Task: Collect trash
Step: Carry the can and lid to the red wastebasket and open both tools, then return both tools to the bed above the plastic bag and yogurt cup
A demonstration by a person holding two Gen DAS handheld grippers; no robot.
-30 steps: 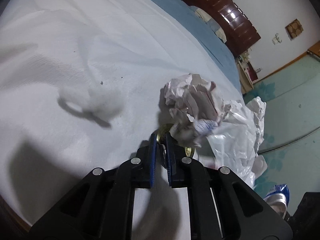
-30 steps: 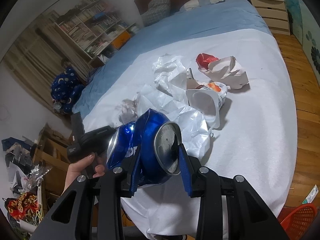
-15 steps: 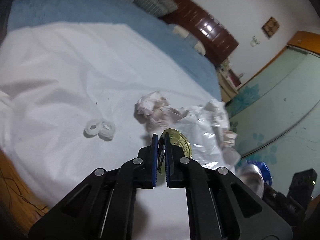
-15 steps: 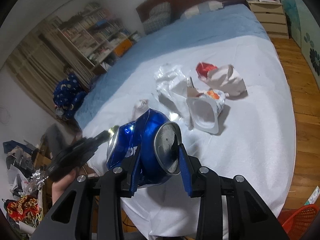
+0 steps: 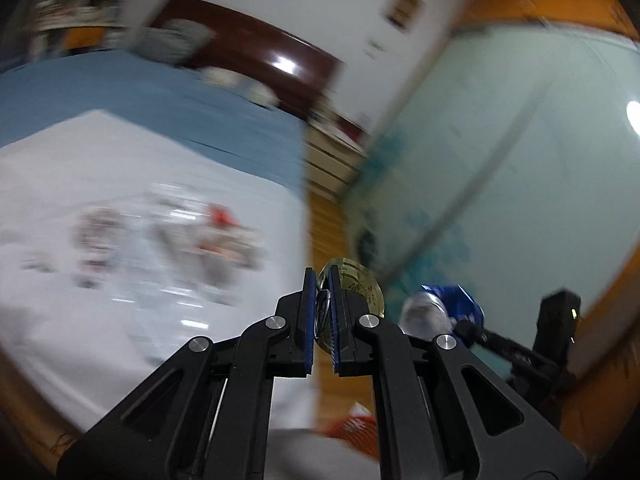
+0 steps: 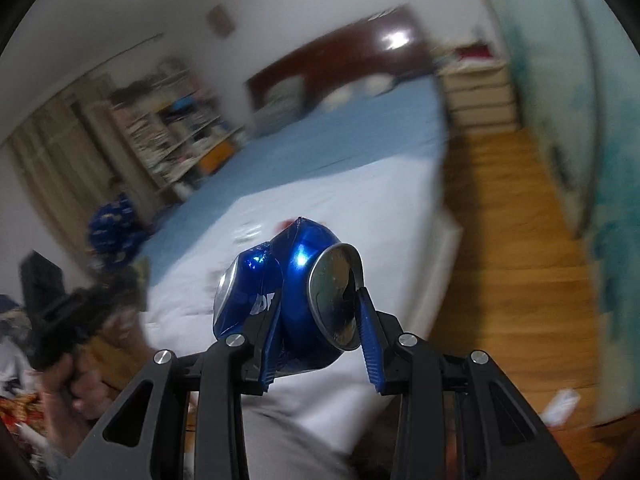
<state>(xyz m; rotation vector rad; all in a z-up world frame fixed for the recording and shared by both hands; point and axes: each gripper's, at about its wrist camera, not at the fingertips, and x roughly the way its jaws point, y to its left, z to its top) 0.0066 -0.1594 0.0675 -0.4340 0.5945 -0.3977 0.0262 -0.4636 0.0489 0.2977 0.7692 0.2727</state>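
A: The left hand-held gripper — what has it got?

B: Its blue fingers are pinched on the ring pull of a gold can lid, held edge-on in the air over the near right edge of the bed.

A: And the right hand-held gripper?

B: Clamped around a crushed blue can, silver end facing right, also held above the bed's near edge.

A: Any other trash?

B: A blurred heap of wrappers lies on the white sheet, left of the lid. An orange-red basket shows low on the wooden floor, just right of the bed.
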